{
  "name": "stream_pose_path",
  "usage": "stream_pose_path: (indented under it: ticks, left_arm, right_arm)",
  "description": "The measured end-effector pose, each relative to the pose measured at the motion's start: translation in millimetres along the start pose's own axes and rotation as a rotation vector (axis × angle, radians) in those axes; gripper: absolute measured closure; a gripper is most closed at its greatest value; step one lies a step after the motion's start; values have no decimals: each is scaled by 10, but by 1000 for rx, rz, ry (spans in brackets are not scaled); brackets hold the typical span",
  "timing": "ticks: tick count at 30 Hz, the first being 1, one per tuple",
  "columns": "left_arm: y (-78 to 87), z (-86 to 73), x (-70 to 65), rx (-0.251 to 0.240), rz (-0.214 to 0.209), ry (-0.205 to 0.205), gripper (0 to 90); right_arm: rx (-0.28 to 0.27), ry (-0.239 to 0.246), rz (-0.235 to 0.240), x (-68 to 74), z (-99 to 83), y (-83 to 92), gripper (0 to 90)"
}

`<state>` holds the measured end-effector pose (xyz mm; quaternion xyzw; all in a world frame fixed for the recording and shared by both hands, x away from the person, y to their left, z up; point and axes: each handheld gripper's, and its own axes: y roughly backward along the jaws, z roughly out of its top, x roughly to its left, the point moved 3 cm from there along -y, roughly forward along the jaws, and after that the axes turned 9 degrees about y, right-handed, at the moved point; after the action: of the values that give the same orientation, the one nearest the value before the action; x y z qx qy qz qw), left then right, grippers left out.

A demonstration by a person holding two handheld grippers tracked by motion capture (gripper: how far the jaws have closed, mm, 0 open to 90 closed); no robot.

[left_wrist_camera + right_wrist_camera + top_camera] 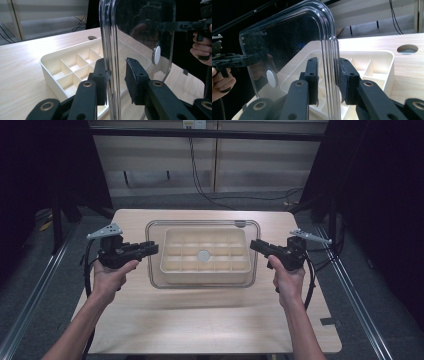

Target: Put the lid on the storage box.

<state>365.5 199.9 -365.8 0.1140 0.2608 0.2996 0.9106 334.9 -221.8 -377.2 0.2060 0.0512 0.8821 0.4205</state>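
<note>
At the near edge of the high view, two bare forearms reach in over the pale wooden worktop [200,320], each hand wrapped around a black handle. The left tongs [152,248] point inward at the left short edge of a clear plastic lid [202,227], and the right tongs [253,244] meet its right short edge from the opposite side. In the left gripper view the lid's rim [110,62] stands between the two black pads, pinched by them, so the left tongs [116,80] are clamped on the lid. The right gripper view shows the same hold: the rim [329,62] runs between the pads and the right tongs [328,80] are clamped on it. The lid hangs level between the two grips, raised above a cream compartment tray [172,265], and carries a small round grey disc [203,255] near its middle. The tray rests on the worktop directly under the lid, divided into rows of small square cells. Farther back, a round hole [407,49] is cut into the worktop near its far edge, and beyond that, black cables [200,185] trail across the floor before light wall panels.
</note>
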Motion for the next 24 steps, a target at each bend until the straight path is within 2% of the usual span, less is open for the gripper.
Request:
stream_pose_path:
  ticks: [2, 12, 24]
  left_arm:
    - [-33, 36, 38, -3, 8, 7, 708]
    - [-121, 157, 186, -5, 38, 29, 699]
    - [-306, 328, 306, 18, 65, 27, 685]
  right_arm:
    - [-19, -9, -3, -20, 70, -39, 719]
    - [-10, -24, -9, -109, 170, -213, 719]
    - [-4, -41, -23, -272, 255, -354, 721]
